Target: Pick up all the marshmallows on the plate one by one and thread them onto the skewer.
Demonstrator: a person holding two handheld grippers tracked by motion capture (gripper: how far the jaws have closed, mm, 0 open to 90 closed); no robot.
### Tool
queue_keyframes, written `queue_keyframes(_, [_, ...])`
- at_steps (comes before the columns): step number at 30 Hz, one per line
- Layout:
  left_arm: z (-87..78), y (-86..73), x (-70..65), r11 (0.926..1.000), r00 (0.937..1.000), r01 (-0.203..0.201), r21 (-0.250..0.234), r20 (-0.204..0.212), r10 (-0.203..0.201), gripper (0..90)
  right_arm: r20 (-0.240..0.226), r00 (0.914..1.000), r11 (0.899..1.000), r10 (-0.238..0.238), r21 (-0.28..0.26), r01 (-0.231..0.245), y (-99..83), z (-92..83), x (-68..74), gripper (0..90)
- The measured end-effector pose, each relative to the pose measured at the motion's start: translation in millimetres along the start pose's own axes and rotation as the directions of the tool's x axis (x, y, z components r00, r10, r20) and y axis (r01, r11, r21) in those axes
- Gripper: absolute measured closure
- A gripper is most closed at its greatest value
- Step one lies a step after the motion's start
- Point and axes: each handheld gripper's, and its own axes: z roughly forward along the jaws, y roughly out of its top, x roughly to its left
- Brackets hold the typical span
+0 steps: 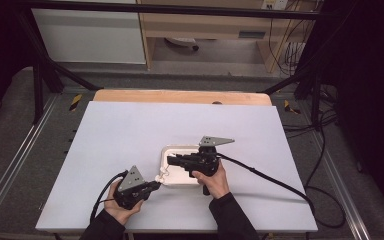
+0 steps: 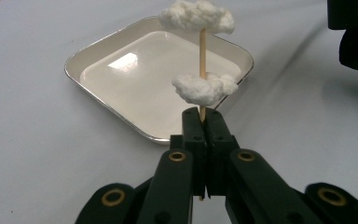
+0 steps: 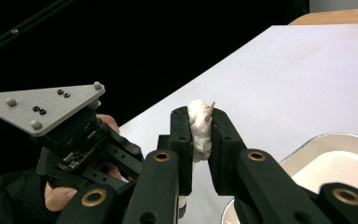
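Tongs in both my hands are busy with one wooden skewer point(image 2: 202, 70) carrying two cotton wads. My left gripper point(image 2: 202, 122) has its jaws pinched tight on the skewer's lower end, at the near left corner of the white tray point(image 2: 98, 60). My right gripper point(image 3: 200, 130) squeezes the top cotton wad point(image 3: 199, 128) between nearly closed jaws, over the tray.

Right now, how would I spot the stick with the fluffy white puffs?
Find the white tray on the pale table. Just at its near corner, the left tool pinches a thin wooden stick. It alone carries cottony white puffs.
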Motion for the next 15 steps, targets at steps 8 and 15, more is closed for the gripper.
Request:
queue_keyframes(8, [0.4, -0.5, 0.5, 0.9999, 1.0000, -0.001, 0.010, -0.001, 0.001, 89.4, -0.001, 1.0000, 1.000, 0.000, 0.006, 0.000, -1.4, 0.9, -0.1, 82.2])
queue_keyframes(15, [1.2, -0.5, 0.0, 0.9999, 1.0000, -0.002, 0.011, 0.002, 0.002, 89.5, -0.001, 1.0000, 1.000, 0.003, 0.010, -0.003, -2.4, 1.7, -0.4, 82.2])
